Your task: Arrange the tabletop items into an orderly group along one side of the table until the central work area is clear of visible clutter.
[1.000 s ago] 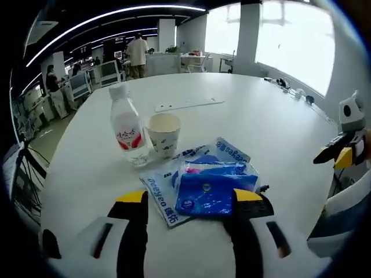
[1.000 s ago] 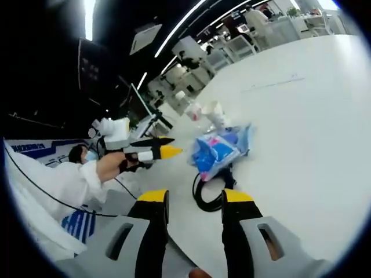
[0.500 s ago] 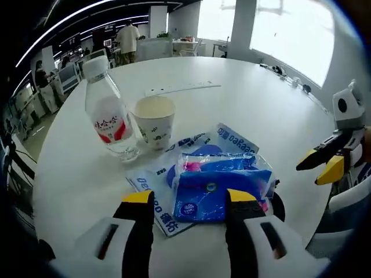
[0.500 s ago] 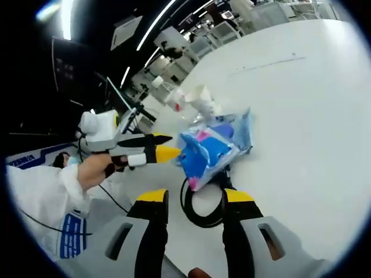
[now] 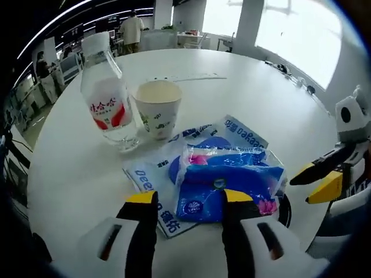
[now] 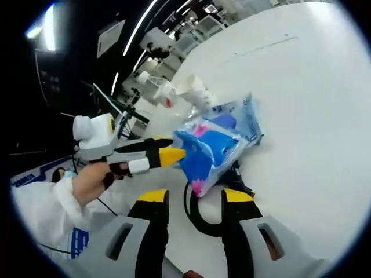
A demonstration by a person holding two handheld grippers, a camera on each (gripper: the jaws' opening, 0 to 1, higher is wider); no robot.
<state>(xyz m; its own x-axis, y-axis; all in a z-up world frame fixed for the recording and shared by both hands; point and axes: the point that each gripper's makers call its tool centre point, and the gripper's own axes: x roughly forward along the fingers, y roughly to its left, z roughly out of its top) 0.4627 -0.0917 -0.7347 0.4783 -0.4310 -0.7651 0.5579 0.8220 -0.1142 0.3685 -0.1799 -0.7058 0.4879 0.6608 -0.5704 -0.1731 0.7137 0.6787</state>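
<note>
Two grippers over white bench [image 5: 278,110]. Left gripper [image 5: 188,197]: jaws parted, holding nothing, yellow tips at near edge of blue tissue pack [image 5: 229,185], one tip either side of its near-left corner; contact hard to judge. Also seen in right gripper view [image 6: 168,155], held by a hand [image 6: 93,180] in white sleeve, tips right at the pack's [image 6: 208,152] edge. Right gripper [image 6: 188,197]: jaws parted, empty, tips over black cable loop [image 6: 203,217] near the pack's low edge. Same gripper seen from left gripper view [image 5: 316,180], off the pack's right side, jaws apart, not touching it.

Pack lying on flat white-blue bags [image 5: 174,168] with printed text, black cable [image 5: 284,209] peeking out under its right end. Beyond bags: paper cup [image 5: 157,109] upright, just beside clear water bottle [image 5: 108,95] with red-white label and white cap, upright, left of cup. Farther back on bench, white power strip [image 5: 185,77] lying flat. Past bench edge: office desks, chairs, a standing person [image 5: 133,29], bright windows [image 5: 295,29] at right.
</note>
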